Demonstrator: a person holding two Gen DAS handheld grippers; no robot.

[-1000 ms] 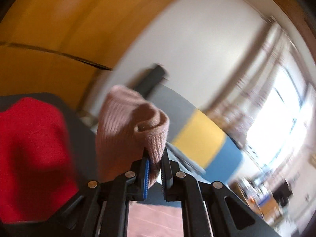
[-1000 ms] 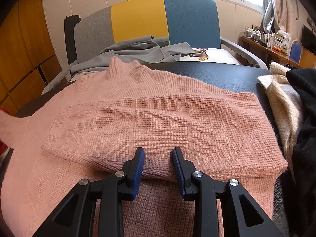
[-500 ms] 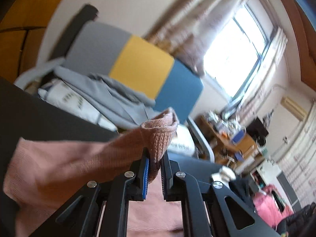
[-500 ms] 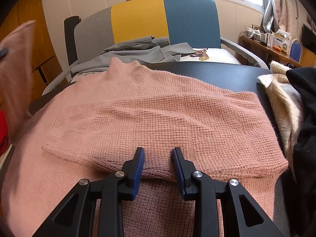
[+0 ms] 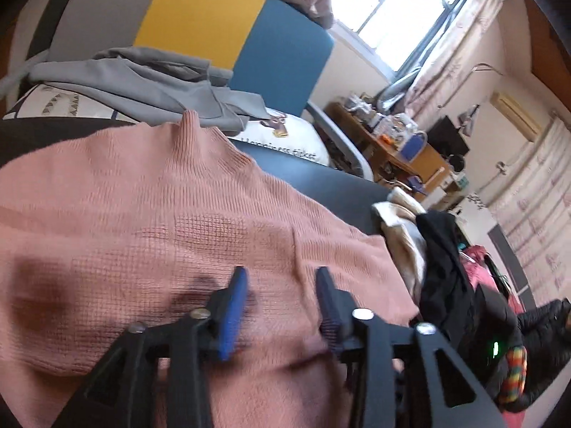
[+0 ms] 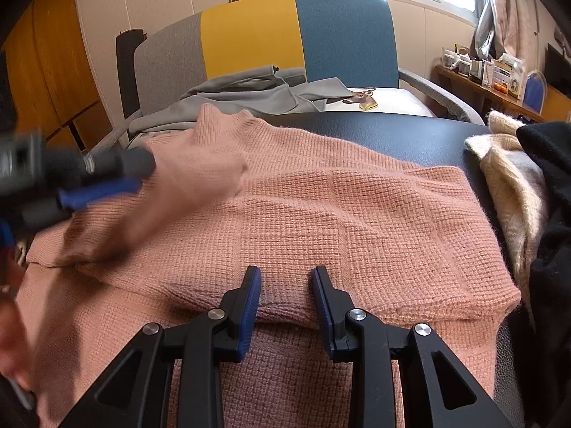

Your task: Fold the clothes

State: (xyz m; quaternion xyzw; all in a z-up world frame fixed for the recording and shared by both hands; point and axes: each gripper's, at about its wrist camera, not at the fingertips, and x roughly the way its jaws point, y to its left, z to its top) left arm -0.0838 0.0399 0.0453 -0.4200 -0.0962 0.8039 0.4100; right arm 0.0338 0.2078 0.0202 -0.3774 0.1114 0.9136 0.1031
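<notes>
A pink knit sweater [image 6: 357, 221] lies spread on a black table [image 6: 410, 135], its right side folded over the body. Its left sleeve [image 6: 178, 192] now lies across the chest. My left gripper [image 5: 282, 285] is open just above the sweater [image 5: 142, 214], holding nothing; it shows blurred at the left of the right wrist view [image 6: 107, 178]. My right gripper [image 6: 285, 285] is open and rests low at the sweater's folded front edge.
A cream garment [image 6: 506, 178] and a black garment [image 6: 549, 214] are piled at the table's right. Behind the table stands a grey, yellow and blue chair [image 6: 285, 35] with a grey garment [image 6: 249, 96] on its seat. A cluttered shelf [image 6: 492, 75] is at far right.
My left gripper carried the left sleeve from the left over the sweater's body, then opened and let it go. My right gripper has not moved.
</notes>
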